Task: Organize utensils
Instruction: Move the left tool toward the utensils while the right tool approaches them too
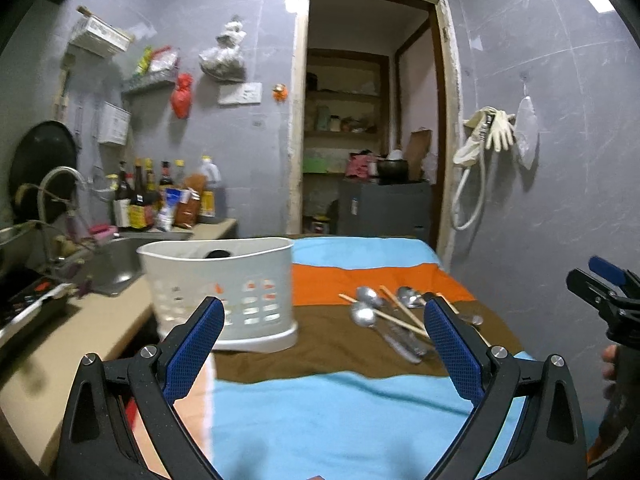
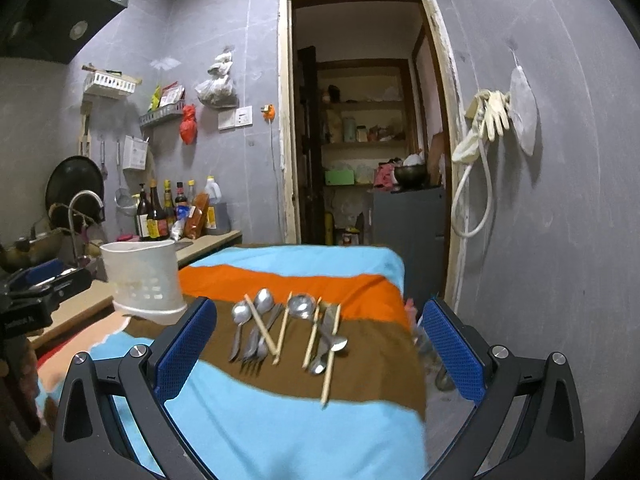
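Note:
A white perforated utensil holder (image 1: 224,292) stands on the striped cloth at the left; it also shows in the right wrist view (image 2: 144,280). Several metal spoons (image 2: 264,302), forks (image 2: 252,344) and wooden chopsticks (image 2: 331,356) lie loose on the brown stripe; in the left wrist view the pile (image 1: 384,316) lies right of the holder. My left gripper (image 1: 320,344) is open and empty, short of the holder and the pile. My right gripper (image 2: 316,348) is open and empty, hovering before the utensils. The right gripper also appears at the left wrist view's right edge (image 1: 608,288).
The table wears a blue, orange and brown striped cloth (image 2: 280,420). A counter with a sink (image 1: 116,260), tap and sauce bottles (image 1: 160,196) lies to the left. An open doorway (image 1: 368,120) is behind the table. The table's right edge (image 2: 416,360) drops to the floor.

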Available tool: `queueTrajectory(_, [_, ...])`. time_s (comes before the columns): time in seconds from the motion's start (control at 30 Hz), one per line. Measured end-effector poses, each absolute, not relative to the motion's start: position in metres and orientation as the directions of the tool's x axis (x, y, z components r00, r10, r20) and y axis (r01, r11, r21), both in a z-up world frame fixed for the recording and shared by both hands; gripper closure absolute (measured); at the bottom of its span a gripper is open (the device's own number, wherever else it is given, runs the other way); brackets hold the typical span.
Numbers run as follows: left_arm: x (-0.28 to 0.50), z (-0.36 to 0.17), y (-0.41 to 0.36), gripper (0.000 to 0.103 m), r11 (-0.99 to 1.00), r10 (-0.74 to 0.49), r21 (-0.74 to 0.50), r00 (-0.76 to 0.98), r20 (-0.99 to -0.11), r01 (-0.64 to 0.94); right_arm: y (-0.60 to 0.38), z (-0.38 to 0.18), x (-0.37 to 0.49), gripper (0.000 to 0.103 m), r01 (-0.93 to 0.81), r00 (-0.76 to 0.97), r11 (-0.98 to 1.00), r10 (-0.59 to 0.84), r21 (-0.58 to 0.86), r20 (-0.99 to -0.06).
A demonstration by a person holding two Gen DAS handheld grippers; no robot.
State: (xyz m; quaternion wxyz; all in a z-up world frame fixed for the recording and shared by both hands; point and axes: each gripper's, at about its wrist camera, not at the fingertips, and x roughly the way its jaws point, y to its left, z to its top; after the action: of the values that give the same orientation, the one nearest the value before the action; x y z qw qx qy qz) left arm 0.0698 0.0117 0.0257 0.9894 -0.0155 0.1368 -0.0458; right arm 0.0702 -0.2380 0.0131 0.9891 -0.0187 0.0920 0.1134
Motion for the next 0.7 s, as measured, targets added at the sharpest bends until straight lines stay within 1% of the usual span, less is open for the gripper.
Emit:
queueTrajectory(0.13, [0.096, 0.035, 0.003, 0.005, 0.987, -0.161, -0.063, 0.938, -0.307, 0.149, -0.245, 0.028, 0.093, 0.000, -0.251, 0.950, 0.966, 0.233, -0.065, -0.207])
queueTrajectory(0.27, [0.125, 0.037, -0.010, 0.005, 0.980, -0.201, -0.064, 0.919, -0.338, 0.191, -0.250, 0.035, 0.122, 0.000, -0.256, 0.941, 0.962, 0.226, -0.091, -0.252])
queueTrajectory(0.43, [0.164, 0.034, -0.017, 0.005, 0.971, -0.240, -0.078, 0.889, -0.391, 0.228, -0.246, 0.029, 0.164, 0.000, -0.288, 0.916, 0.949, 0.234, -0.129, -0.326])
queueTrajectory(0.57, [0.192, 0.023, -0.021, 0.006, 0.964, -0.263, -0.081, 0.861, -0.436, 0.254, -0.249, 0.019, 0.201, 0.000, -0.324, 0.880, 0.943, 0.270, -0.077, -0.390])
queueTrajectory(0.63, [0.205, 0.018, -0.022, 0.009, 0.961, -0.271, -0.084, 0.845, -0.460, 0.263, -0.253, 0.013, 0.222, 0.000, -0.325, 0.855, 0.945, 0.285, -0.021, -0.434])
queueTrajectory(0.7, [0.217, 0.013, -0.022, 0.017, 0.958, -0.280, -0.087, 0.831, -0.480, 0.273, -0.257, 0.007, 0.239, 0.002, -0.334, 0.828, 0.942, 0.307, 0.027, -0.469])
